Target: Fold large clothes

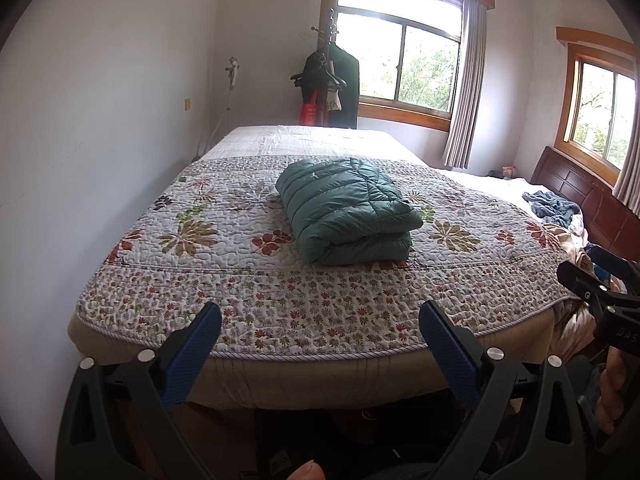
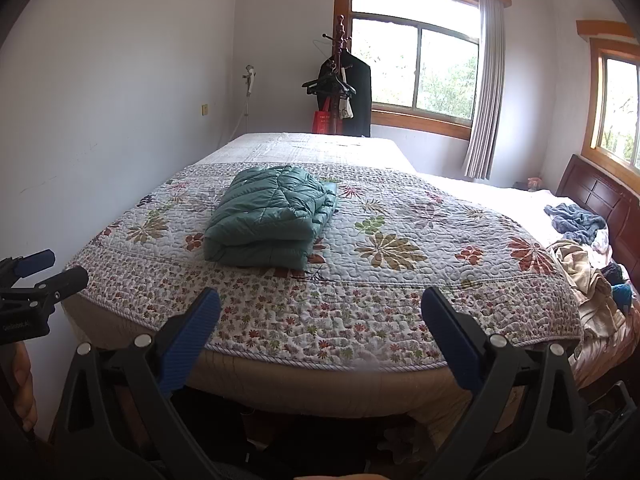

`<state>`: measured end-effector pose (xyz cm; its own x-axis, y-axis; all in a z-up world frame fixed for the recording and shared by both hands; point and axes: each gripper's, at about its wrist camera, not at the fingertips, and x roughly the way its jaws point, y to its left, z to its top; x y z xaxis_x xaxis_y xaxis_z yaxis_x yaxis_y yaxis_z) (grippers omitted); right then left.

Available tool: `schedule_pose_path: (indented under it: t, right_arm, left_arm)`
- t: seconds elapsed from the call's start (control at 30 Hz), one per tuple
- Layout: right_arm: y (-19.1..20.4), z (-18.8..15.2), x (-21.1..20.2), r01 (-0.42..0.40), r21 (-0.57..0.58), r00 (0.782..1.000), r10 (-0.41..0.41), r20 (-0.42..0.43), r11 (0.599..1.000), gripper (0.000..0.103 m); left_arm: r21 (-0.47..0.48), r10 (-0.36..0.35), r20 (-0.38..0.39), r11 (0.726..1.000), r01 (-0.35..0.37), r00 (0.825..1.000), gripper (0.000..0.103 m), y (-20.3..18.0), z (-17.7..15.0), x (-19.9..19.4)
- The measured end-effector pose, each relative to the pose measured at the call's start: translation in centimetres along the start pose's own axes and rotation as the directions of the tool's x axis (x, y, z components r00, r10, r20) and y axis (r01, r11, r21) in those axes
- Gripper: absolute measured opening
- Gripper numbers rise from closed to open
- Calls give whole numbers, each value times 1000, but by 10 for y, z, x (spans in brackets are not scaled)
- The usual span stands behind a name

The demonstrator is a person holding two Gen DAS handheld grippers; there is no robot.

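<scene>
A teal quilted puffer jacket (image 1: pixel 347 210) lies folded into a thick rectangular bundle on the floral quilt (image 1: pixel 224 296) that covers the bed; the right wrist view shows the jacket (image 2: pixel 269 216) left of centre. My left gripper (image 1: pixel 320 316) hangs open above the near edge of the bed, well short of the jacket, with nothing between its blue pads. My right gripper (image 2: pixel 320 304) is also open and empty over the same near edge. Each gripper shows at the side of the other's view: the right one (image 1: pixel 600 292) and the left one (image 2: pixel 32 280).
A white wall runs close along the bed's left side. A heap of loose clothes (image 2: pixel 580 248) lies at the bed's right side by a dark wooden headboard (image 2: pixel 596 196). A coat rack (image 2: pixel 340 88) with dark garments stands behind the bed near the window.
</scene>
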<state>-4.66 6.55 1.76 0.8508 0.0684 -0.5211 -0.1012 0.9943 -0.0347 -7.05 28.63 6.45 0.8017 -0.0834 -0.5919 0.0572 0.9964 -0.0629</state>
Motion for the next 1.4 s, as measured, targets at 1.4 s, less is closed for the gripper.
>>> schedule_pose_path:
  t: [1.4]
  right_arm:
    - [10, -1, 0, -12, -18, 1000, 12, 3, 1000, 100]
  left_arm:
    - [1, -9, -6, 1000, 9, 1000, 99, 1, -2, 4]
